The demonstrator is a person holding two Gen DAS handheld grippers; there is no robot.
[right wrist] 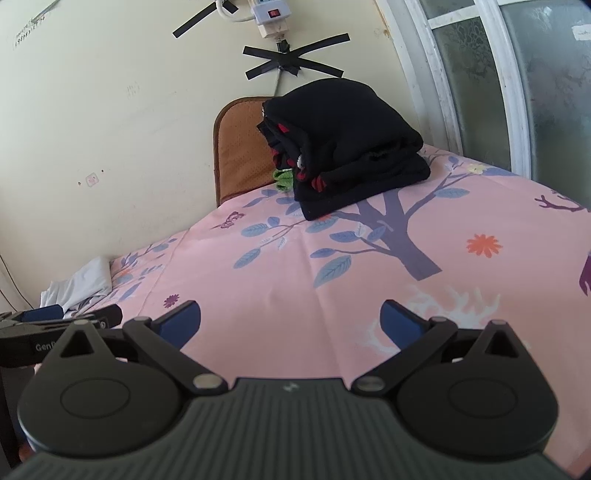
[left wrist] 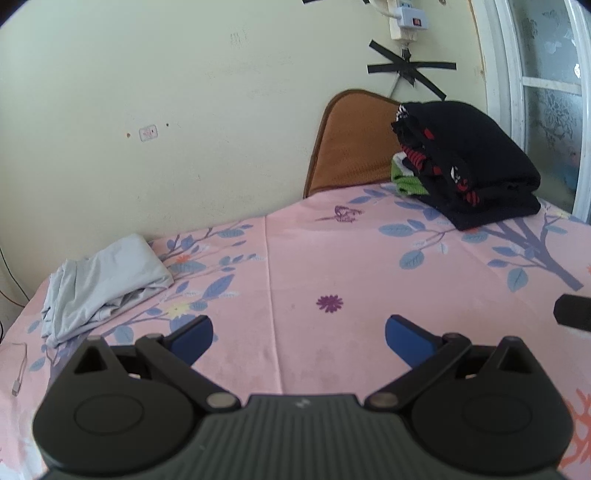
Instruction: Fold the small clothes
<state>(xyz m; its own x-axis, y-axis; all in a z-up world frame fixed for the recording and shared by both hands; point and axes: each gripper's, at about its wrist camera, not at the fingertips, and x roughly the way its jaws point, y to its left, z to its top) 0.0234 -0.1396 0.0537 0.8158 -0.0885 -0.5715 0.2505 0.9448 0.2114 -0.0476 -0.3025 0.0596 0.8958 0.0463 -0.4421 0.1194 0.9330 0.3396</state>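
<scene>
A folded light grey garment lies at the far left of the pink flowered bed sheet; in the right wrist view it shows at the left edge. A stack of folded dark clothes, black with red and green bits, sits at the back right by the wall and also shows in the right wrist view. My left gripper is open and empty above the sheet. My right gripper is open and empty too. The left gripper shows at the left of the right wrist view.
A brown cushion leans on the wall behind the dark stack. A window frame stands at the right. A power strip and taped cable hang on the wall. A thin cable lies at the bed's left edge.
</scene>
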